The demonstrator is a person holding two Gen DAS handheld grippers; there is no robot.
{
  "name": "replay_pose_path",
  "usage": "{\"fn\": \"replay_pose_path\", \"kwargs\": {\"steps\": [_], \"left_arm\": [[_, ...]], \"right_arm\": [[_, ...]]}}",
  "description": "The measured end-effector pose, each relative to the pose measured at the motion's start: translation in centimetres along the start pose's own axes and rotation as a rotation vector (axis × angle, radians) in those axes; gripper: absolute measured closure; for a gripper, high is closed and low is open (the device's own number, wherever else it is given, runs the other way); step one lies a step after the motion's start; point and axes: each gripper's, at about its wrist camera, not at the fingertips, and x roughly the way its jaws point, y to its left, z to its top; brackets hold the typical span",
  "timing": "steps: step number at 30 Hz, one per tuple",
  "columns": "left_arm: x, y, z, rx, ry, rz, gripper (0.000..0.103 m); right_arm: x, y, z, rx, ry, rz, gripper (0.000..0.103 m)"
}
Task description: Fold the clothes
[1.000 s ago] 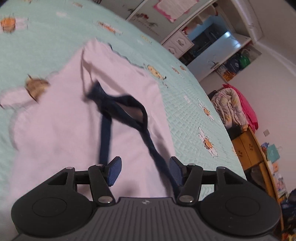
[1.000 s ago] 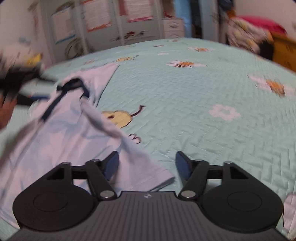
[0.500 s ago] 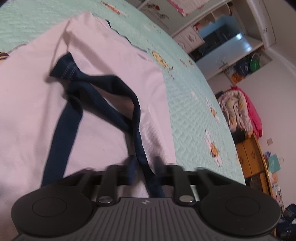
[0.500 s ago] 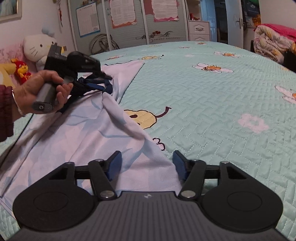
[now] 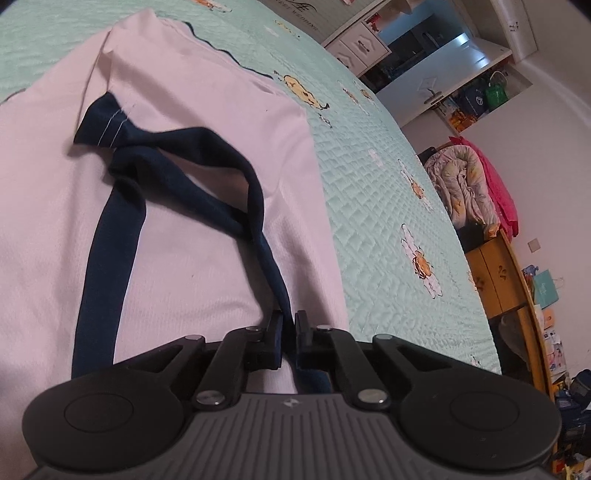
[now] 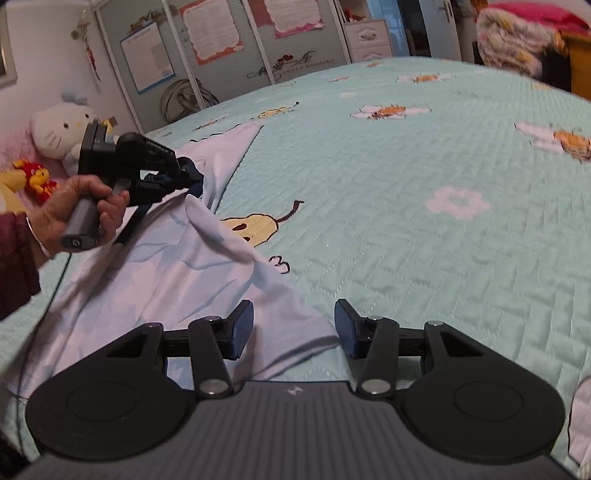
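A home bedroom: a bed (image 6: pixel 406 206) with a mint quilted cover, plush toys (image 6: pixel 55 125), a wardrobe (image 6: pixel 236 48) and piled blankets (image 5: pixel 465 188).

A mint-green quilted bedspread (image 6: pixel 406 221) with bee, flower and pear prints covers the bed. Beyond its far edge stands a wardrobe (image 6: pixel 229 55) carrying pink-bordered posters (image 6: pixel 212 31). A white drawer unit (image 6: pixel 367 40) stands right of the wardrobe. A Hello Kitty plush (image 6: pixel 55 127) and a Winnie-the-Pooh plush (image 6: pixel 37 179) sit at the bedspread's left edge. Bundled bedding (image 5: pixel 469 184) rests on a wooden cabinet (image 5: pixel 498 273) right of the bedspread.
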Motion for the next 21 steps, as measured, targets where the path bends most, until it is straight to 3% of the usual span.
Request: {"fn": "replay_pose_path", "kwargs": {"steps": [6, 8, 10, 11, 15, 18, 21], "left_arm": [[0.2, -0.5, 0.1, 0.041, 0.01, 0.03, 0.101], [0.2, -0.6, 0.2, 0.054, 0.016, 0.04, 0.103], [0.4, -0.8, 0.3, 0.067, 0.021, 0.047, 0.103], [0.4, -0.9, 0.3, 0.076, 0.024, 0.052, 0.103], [0.4, -1.5, 0.9, 0.103, 0.051, 0.067, 0.103], [-0.1, -1.9, 2.0, 0.126, 0.057, 0.067, 0.103], [-1.4, -1.9, 3.3, 0.154, 0.04, 0.059, 0.103]], "right_arm": [[-0.1, -1.6, 0.2, 0.084, 0.019, 0.046, 0.056], [-0.1, -1.8, 0.4, 0.097, 0.04, 0.038, 0.07], [-0.1, -2.5, 0.6, 0.126, 0.06, 0.035, 0.098], [-0.1, -3.1, 0.7, 0.153, 0.071, 0.049, 0.103], [-0.7, -3.5, 0.8, 0.224, 0.067, 0.11, 0.103], [-2.1, -3.1, 1.4, 0.307, 0.022, 0.246, 0.103], [-3.5, -0.4, 2.6, 0.303, 0.0, 0.412, 0.103]]}}
